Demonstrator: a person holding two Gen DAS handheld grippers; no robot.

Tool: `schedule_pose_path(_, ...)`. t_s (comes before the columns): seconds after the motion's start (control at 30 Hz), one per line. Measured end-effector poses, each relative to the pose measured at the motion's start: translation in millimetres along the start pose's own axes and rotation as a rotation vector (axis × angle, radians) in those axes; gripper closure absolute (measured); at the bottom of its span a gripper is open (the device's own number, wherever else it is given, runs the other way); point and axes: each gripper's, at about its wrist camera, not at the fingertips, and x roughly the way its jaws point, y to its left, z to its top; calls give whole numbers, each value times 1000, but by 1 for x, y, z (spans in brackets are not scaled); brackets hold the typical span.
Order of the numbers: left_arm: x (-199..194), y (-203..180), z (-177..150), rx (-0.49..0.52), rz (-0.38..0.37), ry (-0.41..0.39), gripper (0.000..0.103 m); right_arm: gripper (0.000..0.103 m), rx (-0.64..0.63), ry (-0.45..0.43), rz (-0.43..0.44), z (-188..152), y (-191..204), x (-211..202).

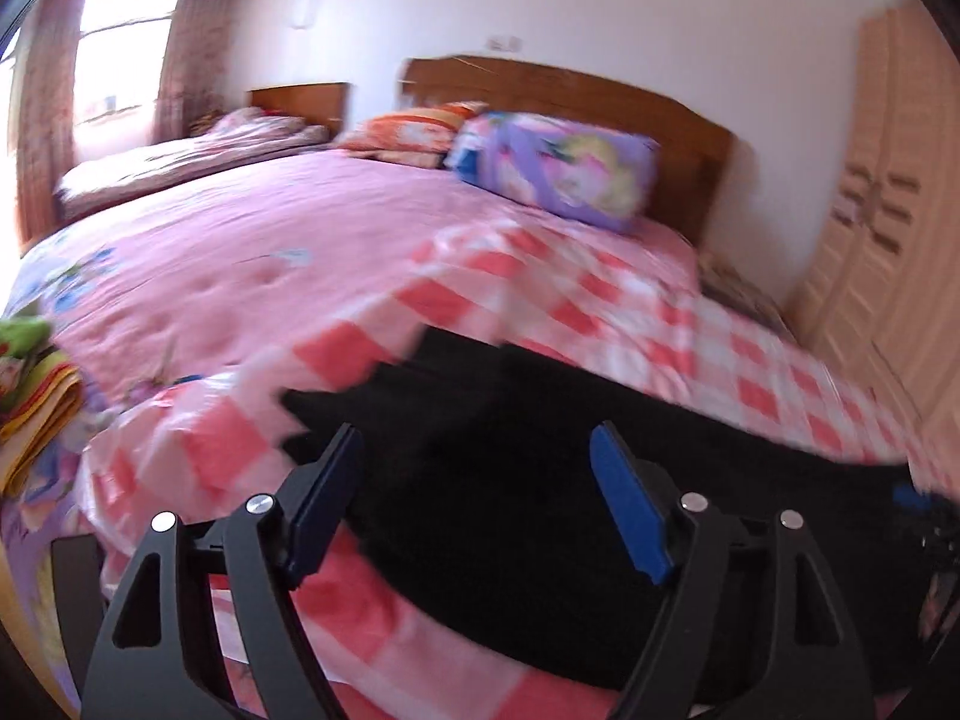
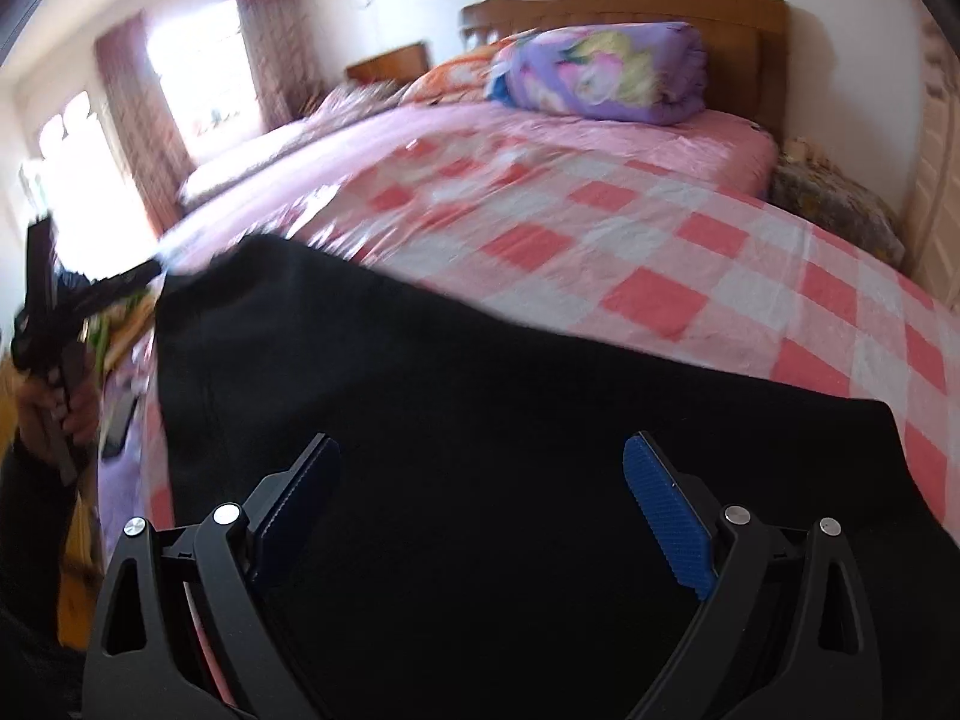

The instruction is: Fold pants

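Black pants [image 1: 540, 450] lie spread across the near edge of the bed on a pink-and-white checked cloth [image 1: 600, 300]. My left gripper [image 1: 477, 441] is open and empty, just above the pants near their left end. In the right wrist view the pants [image 2: 480, 420] fill the foreground. My right gripper [image 2: 480, 450] is open and empty above them. The left gripper also shows in the right wrist view [image 2: 90, 294], held in a hand at the pants' far left corner; whether it touches the cloth I cannot tell. Both views are blurred.
The bed carries a pink quilt [image 1: 240, 252], a purple rolled quilt [image 1: 558, 162] and an orange pillow [image 1: 414, 132] by the wooden headboard [image 1: 570, 90]. Folded colourful cloths [image 1: 30, 396] lie at left. A wardrobe [image 1: 888, 252] stands at right. A second bed [image 1: 180, 150] is beyond.
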Motion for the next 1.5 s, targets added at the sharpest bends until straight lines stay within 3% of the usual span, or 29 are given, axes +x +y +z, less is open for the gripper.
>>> schedule_pose_path(0.07,16,-24,-15,91,4,50,23,10,-108,57,-67,-7,25,3)
schedule_pose_path(0.17,39,-32,-38,121,21,133,23,9,-262,162,-176,-36,50,12)
schedule_pose_path(0.2,46,-32,-45,130,33,158,22,9,-245,131,-177,-43,49,5)
schedule_pose_path(0.33,48,-32,-48,153,44,163,21,9,-100,140,-123,-58,24,-17)
schedule_pose_path(0.5,19,-45,-43,136,-2,111,18,8,31,75,-235,-59,-26,-46)
schedule_pose_path(0.53,15,-55,-46,153,-12,110,17,8,132,75,-288,-61,-54,-56)
schedule_pose_path(0.6,17,-74,-55,206,-21,131,14,8,196,45,-283,-67,-72,-72)
schedule_pose_path(0.67,27,-84,-65,253,13,165,12,8,218,45,-326,-81,-86,-88)
schedule_pose_path(0.77,32,-82,-65,216,25,166,8,7,236,156,-418,-117,-103,-98)
schedule_pose_path(0.87,38,-79,-61,199,24,195,6,7,307,139,-346,-160,-117,-130)
schedule_pose_path(0.93,36,-83,-62,223,41,193,6,7,295,159,-374,-176,-113,-147)
schedule_pose_path(1.0,34,-84,-63,229,49,188,6,7,352,113,-359,-187,-111,-169)
schedule_pose_path(1.1,21,-85,-63,206,48,156,6,7,351,134,-451,-205,-109,-186)
schedule_pose_path(1.17,7,-90,-60,203,26,113,6,6,390,103,-402,-218,-111,-196)
schedule_pose_path(1.33,-6,-106,-58,255,23,86,4,6,307,163,-450,-234,-94,-207)
schedule_pose_path(1.43,-12,-96,-61,211,23,77,4,7,319,80,-488,-233,-82,-224)
schedule_pose_path(1.5,-23,-76,-61,133,-18,57,4,6,344,-10,-434,-226,-75,-235)
